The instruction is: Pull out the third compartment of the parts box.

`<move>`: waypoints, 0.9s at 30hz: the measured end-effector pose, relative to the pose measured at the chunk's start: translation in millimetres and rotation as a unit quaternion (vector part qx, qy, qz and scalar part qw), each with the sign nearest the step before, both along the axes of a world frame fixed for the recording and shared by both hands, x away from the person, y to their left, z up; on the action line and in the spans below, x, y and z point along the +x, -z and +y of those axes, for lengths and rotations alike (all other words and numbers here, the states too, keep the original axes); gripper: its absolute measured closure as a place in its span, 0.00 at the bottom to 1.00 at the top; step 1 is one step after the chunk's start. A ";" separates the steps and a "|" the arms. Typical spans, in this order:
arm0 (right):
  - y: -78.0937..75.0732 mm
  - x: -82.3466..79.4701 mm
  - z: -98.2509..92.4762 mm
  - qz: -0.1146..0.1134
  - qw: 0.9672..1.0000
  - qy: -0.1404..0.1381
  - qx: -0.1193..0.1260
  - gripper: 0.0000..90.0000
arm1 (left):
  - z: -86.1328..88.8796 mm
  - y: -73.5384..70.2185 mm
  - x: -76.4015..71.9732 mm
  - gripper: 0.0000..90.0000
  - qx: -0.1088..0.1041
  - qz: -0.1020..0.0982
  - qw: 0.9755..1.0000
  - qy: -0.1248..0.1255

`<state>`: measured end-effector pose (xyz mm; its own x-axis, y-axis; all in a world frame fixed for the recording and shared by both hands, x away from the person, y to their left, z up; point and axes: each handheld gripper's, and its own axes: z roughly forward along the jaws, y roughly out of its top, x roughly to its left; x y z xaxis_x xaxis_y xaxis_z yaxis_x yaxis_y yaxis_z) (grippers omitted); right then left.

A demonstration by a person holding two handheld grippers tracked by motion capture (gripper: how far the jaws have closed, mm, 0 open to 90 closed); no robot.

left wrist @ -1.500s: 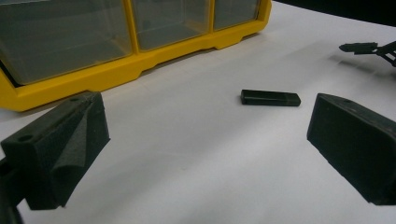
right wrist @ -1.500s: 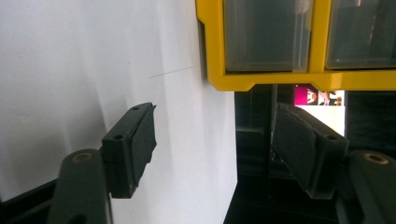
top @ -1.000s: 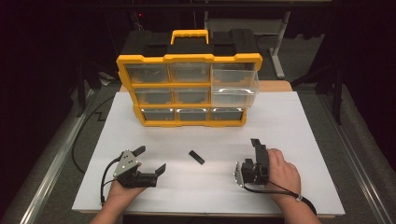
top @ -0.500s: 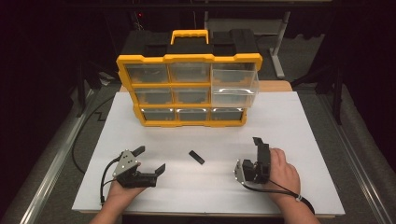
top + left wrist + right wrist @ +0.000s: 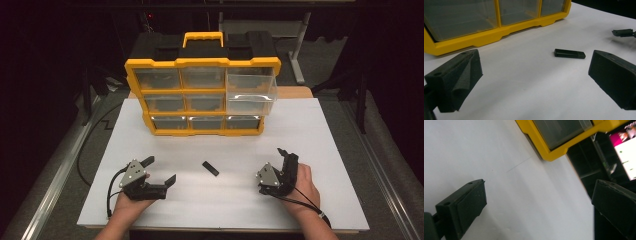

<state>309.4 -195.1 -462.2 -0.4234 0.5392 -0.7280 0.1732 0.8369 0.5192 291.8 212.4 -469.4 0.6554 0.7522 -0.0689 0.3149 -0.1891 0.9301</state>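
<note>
Two tongs rest low on my white surface (image 5: 320,150), both spread with nothing between the jaws: left tongs (image 5: 159,170) near the front left, right tongs (image 5: 284,156) front right. The high view gives the whole yellow drawer organizer (image 5: 202,95) at the back, its upper right drawer (image 5: 251,90) pulled out. My left gripper view shows the small black stick (image 5: 569,53) flat on the surface between the tongs, nothing blocking it. My right gripper view shows the organizer's corner.
</note>
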 end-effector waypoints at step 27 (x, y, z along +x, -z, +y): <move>0.2 -4.9 -46.7 0.107 0.923 -0.004 0.369 0.00 | 5.9 -3.5 2.8 0.00 -0.008 0.012 1.000 -0.002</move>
<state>304.5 -241.8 -462.4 -0.5210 0.8513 -0.0627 0.3335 0.2707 0.9031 294.6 218.3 -465.9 0.6503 0.7537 -0.0953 0.3371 -0.1738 0.9253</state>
